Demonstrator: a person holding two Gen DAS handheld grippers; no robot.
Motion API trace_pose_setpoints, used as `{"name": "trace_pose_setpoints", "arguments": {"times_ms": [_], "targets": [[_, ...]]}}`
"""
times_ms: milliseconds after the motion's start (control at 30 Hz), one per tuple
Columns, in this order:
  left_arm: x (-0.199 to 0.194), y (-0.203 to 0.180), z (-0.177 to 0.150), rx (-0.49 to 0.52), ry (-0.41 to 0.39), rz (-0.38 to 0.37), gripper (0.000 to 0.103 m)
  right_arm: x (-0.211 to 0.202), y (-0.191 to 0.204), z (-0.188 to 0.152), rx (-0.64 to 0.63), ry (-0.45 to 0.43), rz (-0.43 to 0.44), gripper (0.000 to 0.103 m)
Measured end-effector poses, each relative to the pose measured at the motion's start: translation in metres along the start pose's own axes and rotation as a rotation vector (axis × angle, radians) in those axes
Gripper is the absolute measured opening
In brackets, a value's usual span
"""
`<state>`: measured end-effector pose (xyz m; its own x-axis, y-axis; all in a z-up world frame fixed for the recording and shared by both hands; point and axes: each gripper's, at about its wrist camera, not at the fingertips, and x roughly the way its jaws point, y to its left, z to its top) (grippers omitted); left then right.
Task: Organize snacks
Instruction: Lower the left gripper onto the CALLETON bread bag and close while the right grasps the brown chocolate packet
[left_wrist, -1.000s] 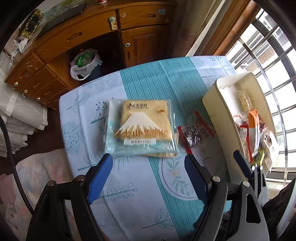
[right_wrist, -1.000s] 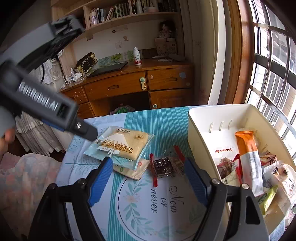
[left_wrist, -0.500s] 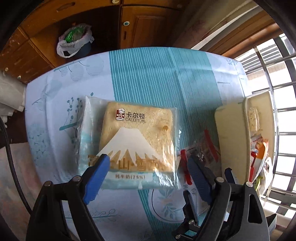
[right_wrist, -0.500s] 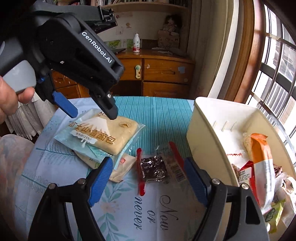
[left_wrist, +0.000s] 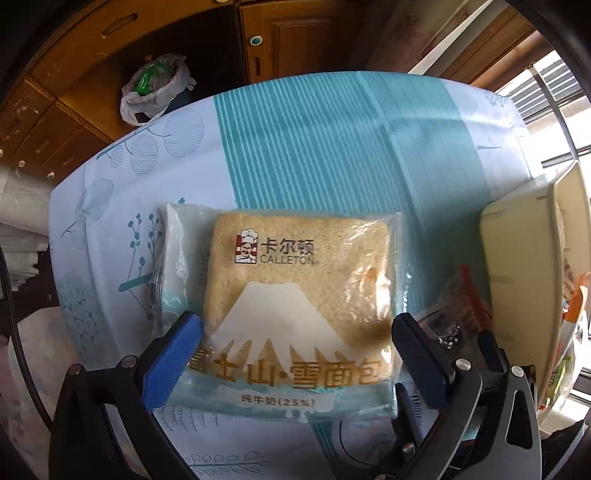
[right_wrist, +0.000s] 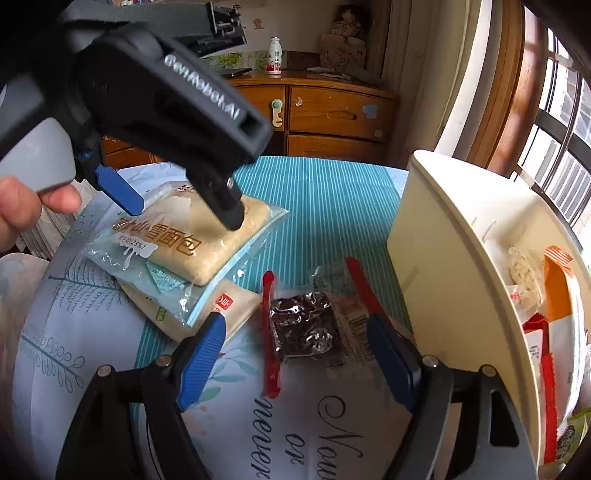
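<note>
A bagged bread slice with a snow-mountain print (left_wrist: 295, 306) lies on the patterned tablecloth, also in the right wrist view (right_wrist: 192, 236). My left gripper (left_wrist: 295, 358) is open, its blue fingers either side of the bag; one tip touches the bread in the right wrist view (right_wrist: 184, 206). A second bread packet (right_wrist: 221, 310) lies under it. A red-edged brownie packet (right_wrist: 310, 328) lies between the fingers of my open right gripper (right_wrist: 299, 358). A cream bin (right_wrist: 443, 266) on the right holds several snacks.
The table's far edge faces a wooden desk with drawers (right_wrist: 332, 118) and a bagged waste bin (left_wrist: 155, 88) on the floor. A barred window (right_wrist: 561, 147) is to the right. The bin also shows in the left wrist view (left_wrist: 517, 280).
My left gripper has come down over the bread bag until its fingers straddle it. My right gripper has moved closer to the brownie packet.
</note>
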<state>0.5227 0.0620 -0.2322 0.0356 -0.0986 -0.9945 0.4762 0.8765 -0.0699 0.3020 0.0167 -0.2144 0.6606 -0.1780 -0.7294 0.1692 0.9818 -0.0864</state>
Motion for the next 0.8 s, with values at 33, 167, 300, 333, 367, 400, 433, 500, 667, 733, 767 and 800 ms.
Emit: {"name": "trace_pose_setpoints", "arguments": {"times_ms": [33,167,300,333,367,400,433,500,667,733,767,800], "targets": [[0.001,0.001,0.001,-0.009,-0.001,-0.003,0.102,0.002,0.000,0.000,0.000,0.001,0.002,0.079],[0.003,0.003,0.004,-0.018,-0.002,0.001,0.103,0.003,0.001,-0.002,0.008,0.002,0.009,0.079],[0.006,0.003,0.006,-0.021,-0.002,0.009,0.103,0.006,0.000,0.002,0.010,0.004,0.018,0.078],[0.007,0.004,0.007,-0.027,0.003,0.009,0.103,0.007,0.000,0.002,0.011,0.006,0.024,0.076],[0.009,0.004,0.010,-0.029,0.007,0.010,0.103,0.008,0.000,0.002,0.012,0.009,0.031,0.073],[0.009,0.005,0.011,-0.030,0.006,0.010,0.103,0.010,0.000,0.002,0.012,0.010,0.036,0.071],[0.010,0.006,0.012,-0.030,0.004,0.009,0.103,0.011,0.000,0.003,0.013,0.011,0.043,0.068],[0.011,0.007,0.013,-0.030,-0.001,0.003,0.103,0.012,0.000,0.003,0.021,0.016,0.054,0.065],[0.017,0.013,0.018,-0.042,-0.001,-0.019,0.103,0.015,-0.004,0.005,0.054,0.031,0.085,0.065],[0.019,0.013,0.020,-0.046,-0.003,-0.019,0.103,0.018,-0.009,0.007,0.081,0.039,0.104,0.061],[0.020,0.013,0.021,-0.048,-0.004,-0.018,0.103,0.019,-0.010,0.008,0.085,0.043,0.107,0.056],[0.021,0.014,0.022,-0.049,-0.004,-0.018,0.103,0.020,-0.011,0.009,0.085,0.044,0.109,0.054]]}}
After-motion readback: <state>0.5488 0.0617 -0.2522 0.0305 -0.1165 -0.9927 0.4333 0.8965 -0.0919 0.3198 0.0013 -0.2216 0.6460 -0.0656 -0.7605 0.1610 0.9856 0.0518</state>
